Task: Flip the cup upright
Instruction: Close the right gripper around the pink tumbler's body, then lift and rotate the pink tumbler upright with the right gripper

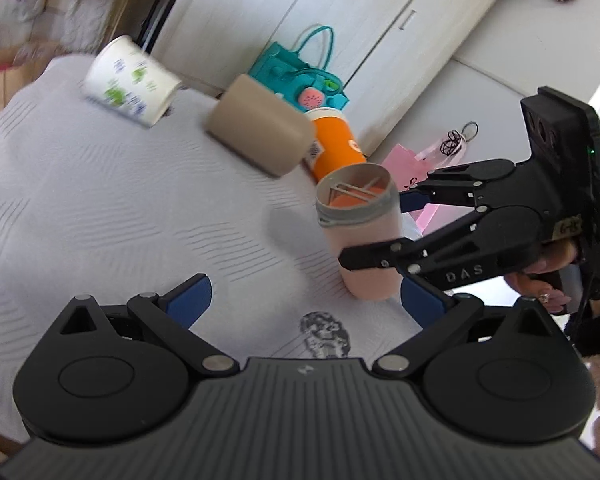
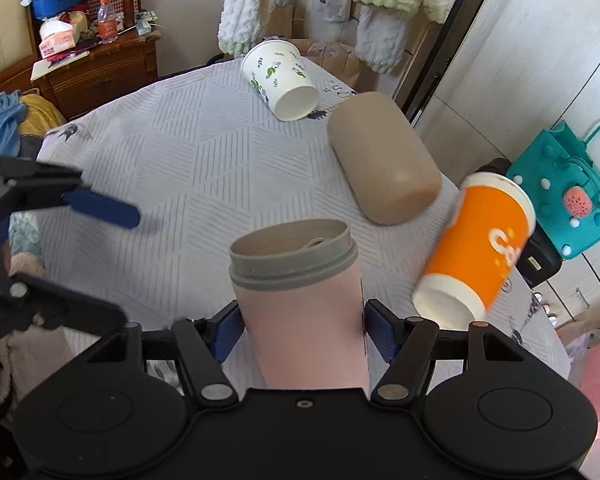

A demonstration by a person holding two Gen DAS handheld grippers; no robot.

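Observation:
A pink cup with a grey rim (image 2: 300,304) stands mouth up on the white bedspread, held between the blue pads of my right gripper (image 2: 300,330). It also shows in the left wrist view (image 1: 360,236), with the right gripper (image 1: 384,232) shut around its body. My left gripper (image 1: 306,300) is open and empty above the bedspread, left of the pink cup; its blue finger (image 2: 104,208) shows in the right wrist view. A beige cup (image 2: 384,160), an orange paper cup (image 2: 480,244) and a white paper cup with green print (image 2: 284,78) lie on their sides.
The bedspread (image 2: 172,152) covers a bed. A teal bag (image 2: 572,192) and pink bag (image 1: 412,164) sit beyond the bed's edge by white wardrobe doors. A wooden nightstand (image 2: 96,68) with clutter stands at the far left.

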